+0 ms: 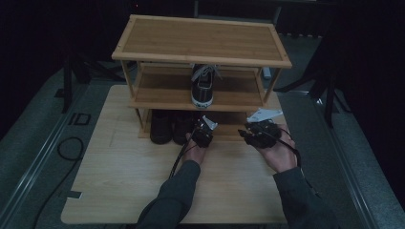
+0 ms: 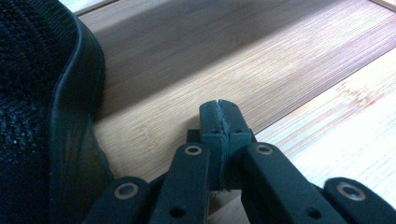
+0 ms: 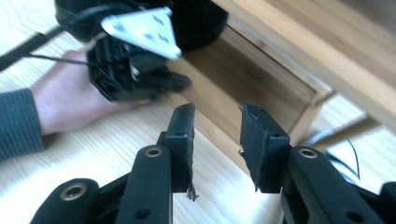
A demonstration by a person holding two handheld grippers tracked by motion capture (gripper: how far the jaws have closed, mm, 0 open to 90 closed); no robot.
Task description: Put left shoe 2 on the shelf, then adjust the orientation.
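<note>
High view: the left gripper point(image 1: 202, 132) sat at the bottom shelf point(image 1: 229, 125) of the rack point(image 1: 200, 40), jaws pressed together on nothing, just beside the black shoes point(image 1: 169, 126). The right gripper point(image 1: 258, 133) held its jaws apart, empty, near that shelf. No brand, label or writing was legible.

Sneaker point(image 1: 202, 86) on middle shelf point(image 1: 162, 98), boots point(image 1: 169, 126) below it left

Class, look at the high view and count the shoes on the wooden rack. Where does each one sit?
3. One black-and-white sneaker stands on the middle shelf. Two black shoes sit side by side on the bottom shelf, left of the left gripper. Others may be hidden in shadow.
</note>
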